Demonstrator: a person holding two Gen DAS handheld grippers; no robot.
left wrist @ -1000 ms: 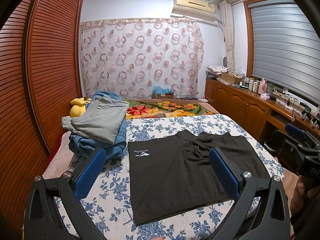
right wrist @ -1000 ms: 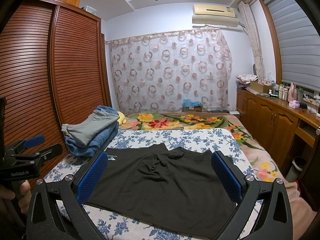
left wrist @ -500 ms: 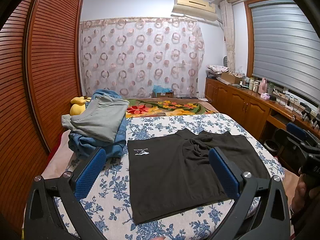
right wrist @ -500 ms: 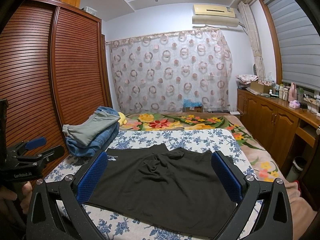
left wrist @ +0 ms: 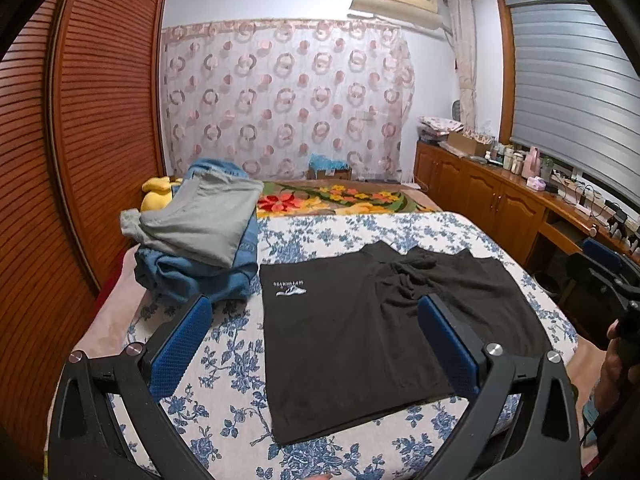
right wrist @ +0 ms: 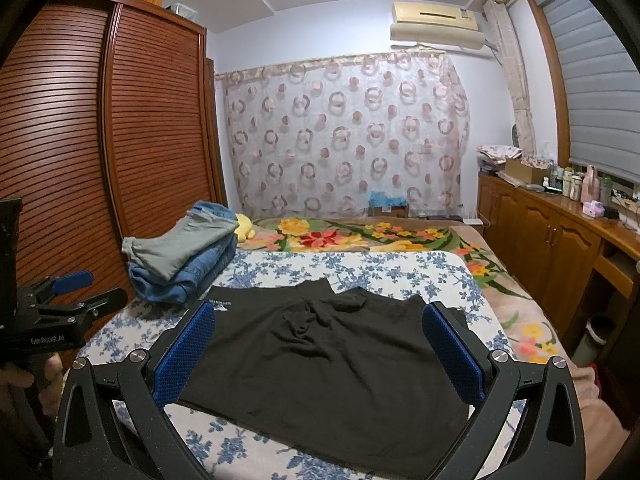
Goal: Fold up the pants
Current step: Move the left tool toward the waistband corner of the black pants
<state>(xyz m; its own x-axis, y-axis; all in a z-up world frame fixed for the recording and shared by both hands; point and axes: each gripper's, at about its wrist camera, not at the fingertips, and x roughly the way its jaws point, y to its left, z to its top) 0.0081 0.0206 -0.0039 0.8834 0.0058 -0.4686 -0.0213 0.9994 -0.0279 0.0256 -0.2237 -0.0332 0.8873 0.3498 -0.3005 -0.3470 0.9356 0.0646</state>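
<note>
Could catch only the top layer if pinched at the bunched fabric (left wrist: 404, 276) near the crotch. Would then drag that crease into the fold instead of flattening it. Judged thin and limp, so likely to sag and skew if lifted from one corner alone. Calls for both ends raised together.

Could also slide on the floral bed cover (left wrist: 224, 344) when tugged, slipping toward the near edge at 6 o'clock and hanging off. Could brush the stack of folded clothes (left wrist: 200, 240) at 10 o'clock if swung wide to the left, toppling the grey piece on top. Risk as well of nipping the bed cover along with the hem, given the flat lie of the cloth.

Black pants (left wrist: 360, 328) spread flat on the bed, not yet folded over, white logo (left wrist: 289, 287) at the far left corner, just beside the stack. Seen from the left hand-held gripper (left wrist: 312, 304): below and ahead, filling the span from 12 to 4 o'clock, the near hem at 5 o'clock, no contact with either blue pad. Fingers spread wide, holding nothing.

Seen from the right hand-held gripper (right wrist: 316, 310): black pants (right wrist: 320, 360) directly beneath and ahead, centred between the pads, reaching from 9 to 3 o'clock. Also wide apart, empty, hovering clear of the cloth. Left hand-held gripper (right wrist: 60, 300) off at 9 o'clock there, well apart from the garment.
</note>
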